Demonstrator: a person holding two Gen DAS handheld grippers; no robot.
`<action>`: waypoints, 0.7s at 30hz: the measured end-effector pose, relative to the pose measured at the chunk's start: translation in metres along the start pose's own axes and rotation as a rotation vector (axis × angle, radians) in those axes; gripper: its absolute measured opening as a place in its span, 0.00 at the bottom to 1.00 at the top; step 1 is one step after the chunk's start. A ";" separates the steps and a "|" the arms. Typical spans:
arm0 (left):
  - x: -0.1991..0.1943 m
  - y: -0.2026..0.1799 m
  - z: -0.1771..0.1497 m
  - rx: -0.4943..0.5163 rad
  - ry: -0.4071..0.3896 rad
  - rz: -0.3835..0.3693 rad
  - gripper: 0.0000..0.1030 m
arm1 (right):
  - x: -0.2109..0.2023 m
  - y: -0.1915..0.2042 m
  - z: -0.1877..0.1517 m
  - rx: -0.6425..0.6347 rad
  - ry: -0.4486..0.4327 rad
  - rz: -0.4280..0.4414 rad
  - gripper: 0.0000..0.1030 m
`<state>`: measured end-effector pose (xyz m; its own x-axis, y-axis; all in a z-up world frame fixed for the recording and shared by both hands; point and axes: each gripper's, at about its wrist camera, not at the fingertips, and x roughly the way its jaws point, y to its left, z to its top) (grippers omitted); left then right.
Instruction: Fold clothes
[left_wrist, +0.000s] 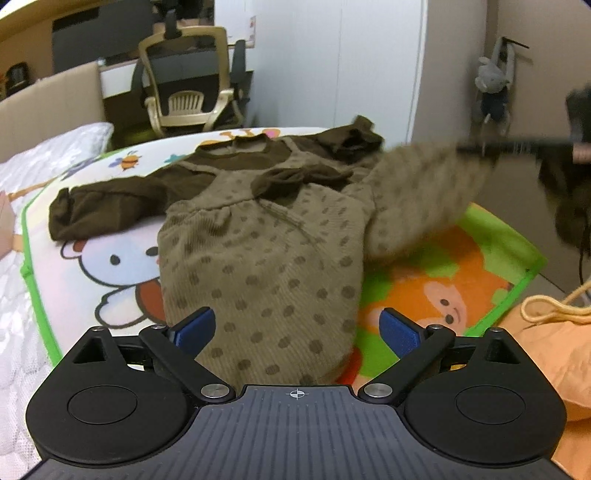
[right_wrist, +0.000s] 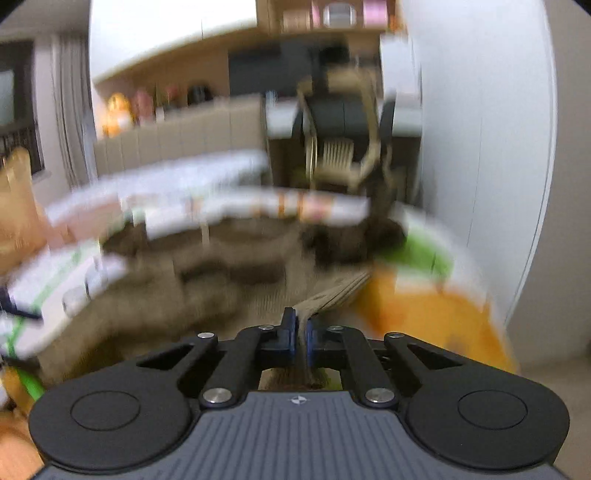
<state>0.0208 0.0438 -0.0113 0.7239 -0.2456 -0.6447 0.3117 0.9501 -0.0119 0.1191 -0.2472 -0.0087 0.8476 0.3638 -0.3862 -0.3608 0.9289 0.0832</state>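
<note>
A spotted brown dress is spread mid-frame on the cartoon play mat. Its right hem is pinched in the right gripper; the left gripper is held wide, empty. The hem should be carried across evenly, aligned with the opposite edge.

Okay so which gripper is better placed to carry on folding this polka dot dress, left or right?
Right. The right gripper is already shut on an edge of the dress, lifting it. The left gripper hangs open above the hem, holding nothing.
</note>
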 end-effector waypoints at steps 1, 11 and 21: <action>-0.001 -0.001 0.000 0.004 -0.001 -0.002 0.96 | -0.006 -0.004 0.007 0.005 -0.036 -0.006 0.04; 0.016 0.014 -0.018 -0.010 0.098 0.098 0.96 | -0.024 -0.062 -0.049 -0.009 0.033 -0.213 0.02; 0.023 0.042 0.017 -0.154 0.034 0.103 0.96 | -0.008 -0.053 -0.080 0.011 0.086 -0.058 0.35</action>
<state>0.0607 0.0752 -0.0137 0.7247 -0.1416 -0.6743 0.1376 0.9887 -0.0597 0.1006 -0.3047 -0.0839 0.8305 0.3023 -0.4679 -0.3072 0.9492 0.0680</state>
